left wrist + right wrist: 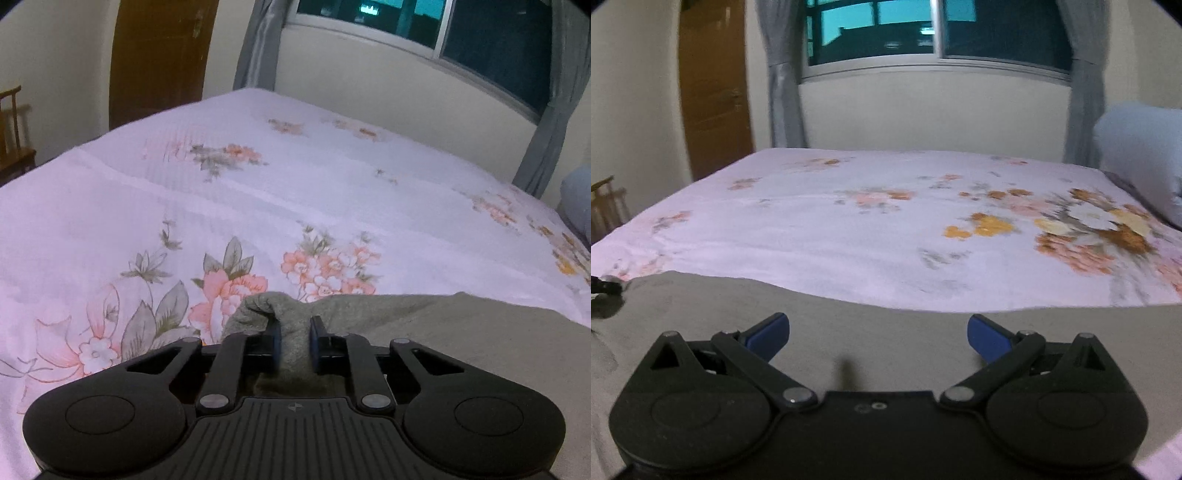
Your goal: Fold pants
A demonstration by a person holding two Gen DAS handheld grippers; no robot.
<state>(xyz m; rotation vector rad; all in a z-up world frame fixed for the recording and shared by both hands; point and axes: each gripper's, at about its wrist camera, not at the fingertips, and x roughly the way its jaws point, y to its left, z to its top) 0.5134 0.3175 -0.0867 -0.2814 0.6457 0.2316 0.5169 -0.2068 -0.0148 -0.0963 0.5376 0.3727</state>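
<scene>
Grey pants [461, 332] lie spread on the near part of a bed with a pink floral sheet [258, 192]. In the left wrist view my left gripper [294, 343] is shut on a bunched corner of the grey fabric, which rises in a fold between the blue pads. In the right wrist view the pants [886, 332] fill the foreground, and my right gripper [877, 338] hovers over them with its blue fingertips [768, 334] wide apart and nothing pinched between them. A dark piece of the other gripper [605, 288] shows at the left edge.
The floral sheet [849, 229] stretches away to a wall with a window [923, 33] and grey curtains [783, 92]. A brown door [159, 55] and a wooden chair [13, 140] stand at the left. A pale blue pillow [1141, 155] lies at the right.
</scene>
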